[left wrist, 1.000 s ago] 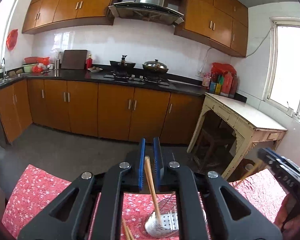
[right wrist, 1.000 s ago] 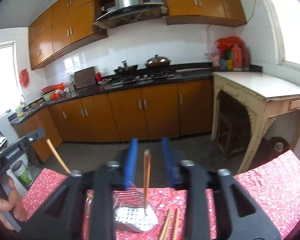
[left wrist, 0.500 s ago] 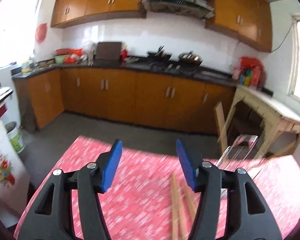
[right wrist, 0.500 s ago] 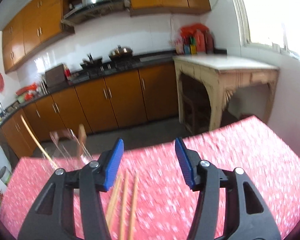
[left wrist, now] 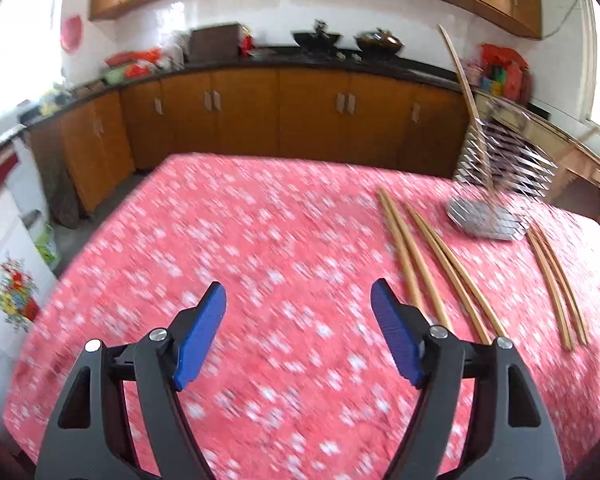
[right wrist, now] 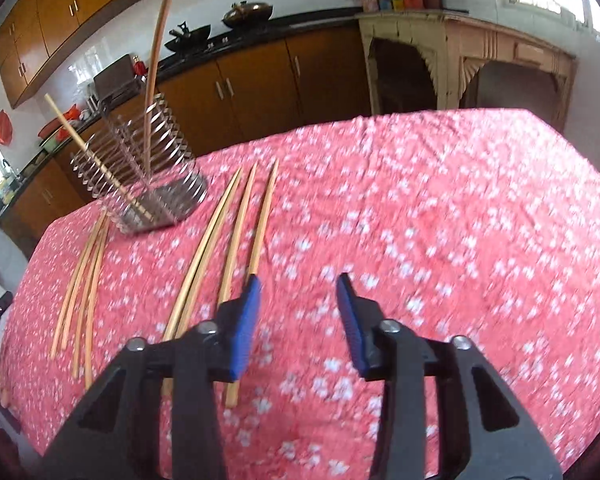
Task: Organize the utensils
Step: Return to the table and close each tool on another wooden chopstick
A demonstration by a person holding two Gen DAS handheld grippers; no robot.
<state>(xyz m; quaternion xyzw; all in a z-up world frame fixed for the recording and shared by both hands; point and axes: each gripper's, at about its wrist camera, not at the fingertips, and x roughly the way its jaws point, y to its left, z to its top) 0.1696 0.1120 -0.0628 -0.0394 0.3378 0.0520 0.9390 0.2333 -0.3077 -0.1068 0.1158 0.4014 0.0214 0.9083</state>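
Both fisheye views look forward and down from above the red floral tablecloth [left wrist: 284, 240], each with its own gripper filling the bottom of the frame. The left wrist view faces the brown cabinets [left wrist: 300, 116], with the wire holder [left wrist: 496, 184] at upper right. The right wrist view puts the holder [right wrist: 140, 176] at upper left. They share holder, loose chopsticks [right wrist: 236, 232] and cabinets; motion blur softens both, so nearness is uncertain.

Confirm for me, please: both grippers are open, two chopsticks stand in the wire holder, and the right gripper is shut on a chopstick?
Not quite: the right gripper is open and holds nothing, as the right wrist view shows. The left gripper is open too, and two chopsticks stand in the wire holder.
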